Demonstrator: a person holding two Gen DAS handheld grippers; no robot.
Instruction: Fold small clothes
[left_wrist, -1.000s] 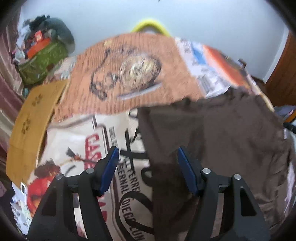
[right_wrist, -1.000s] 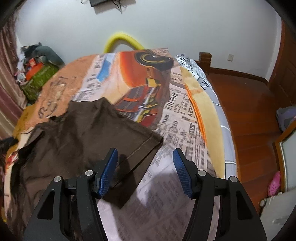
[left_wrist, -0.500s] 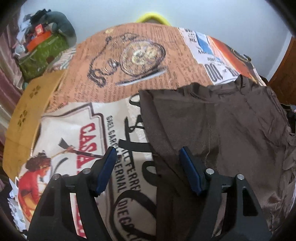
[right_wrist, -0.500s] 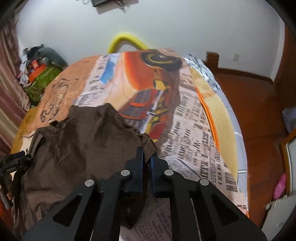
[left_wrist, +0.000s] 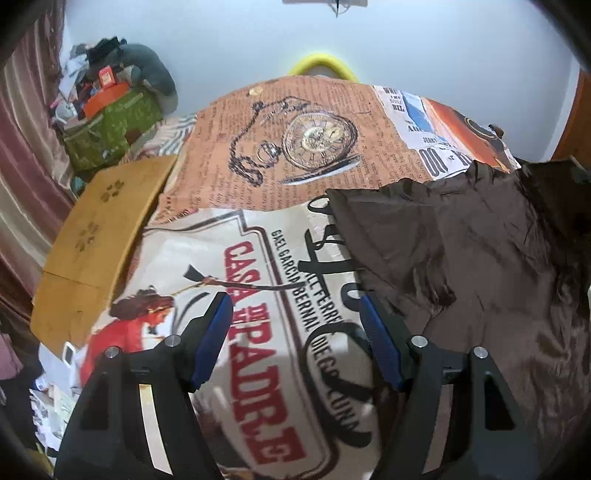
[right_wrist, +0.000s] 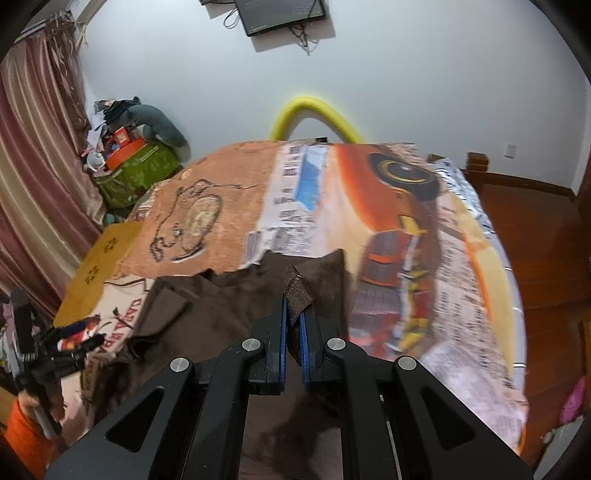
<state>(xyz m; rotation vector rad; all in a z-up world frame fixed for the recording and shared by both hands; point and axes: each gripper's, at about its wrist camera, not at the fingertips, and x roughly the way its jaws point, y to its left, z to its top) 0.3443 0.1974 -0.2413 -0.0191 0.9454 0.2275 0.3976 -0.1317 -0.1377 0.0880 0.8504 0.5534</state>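
The brown garment (right_wrist: 221, 325) lies spread on the bed (right_wrist: 461, 266), over the printed bedspread, with its near right corner now raised off the cover. The right claw (right_wrist: 292, 314) has closed on that corner: a second ago its jaws stood wide over the garment's edge, and they now stand narrow, with a peak of brown fabric pinched between the blue pads (right_wrist: 282, 332) and sticking up above them. In the right wrist view the cloth below the grip hangs in a lifted fold, not flat as it was before the jaws closed, and more of the far wall is in frame, which suggests the claw has risen with the corner. The left claw (left_wrist: 295, 343) holds nothing; its jaws stand wide and have just been opening slightly further, with only bedspread print between them. The garment's left edge, which lay between the jaws a second ago, now lies just outside the right-hand pad (left_wrist: 380, 343), so this claw has shifted off the cloth to the left. A yellow board (left_wrist: 99, 236) lies at the bed's left margin, well apart from the garment. Judgement: the fold has begun on one side only. The right corner is secured and can be carried across, but the left side is unsecured; the cloth may drag or bunch unless the left claw returns to take or pin its edge.
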